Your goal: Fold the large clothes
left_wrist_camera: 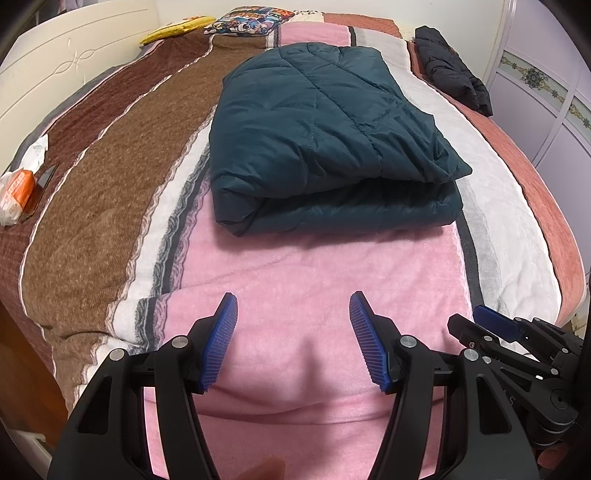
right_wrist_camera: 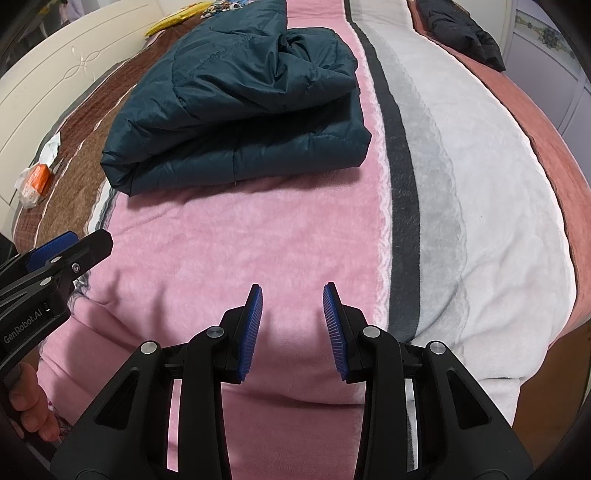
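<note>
A dark teal quilted jacket [left_wrist_camera: 325,140] lies folded in a thick stack on the pink stripe of the bed's blanket [left_wrist_camera: 314,266]; it also shows in the right wrist view [right_wrist_camera: 236,122]. My left gripper [left_wrist_camera: 293,302] is open and empty, hovering over the pink blanket well short of the jacket's near edge. My right gripper [right_wrist_camera: 292,291] is open and empty, also over the pink blanket, nearer than the jacket. The right gripper shows at the lower right of the left wrist view [left_wrist_camera: 495,325], and the left gripper at the left of the right wrist view [right_wrist_camera: 70,251].
A black jacket [left_wrist_camera: 450,70] lies at the bed's far right edge. A yellow item [left_wrist_camera: 177,29] and a patterned pillow [left_wrist_camera: 251,22] lie at the head. A white-orange packet [left_wrist_camera: 18,192] lies at the left edge. A white headboard [left_wrist_camera: 55,66] stands left, a lilac wardrobe [left_wrist_camera: 546,96] right.
</note>
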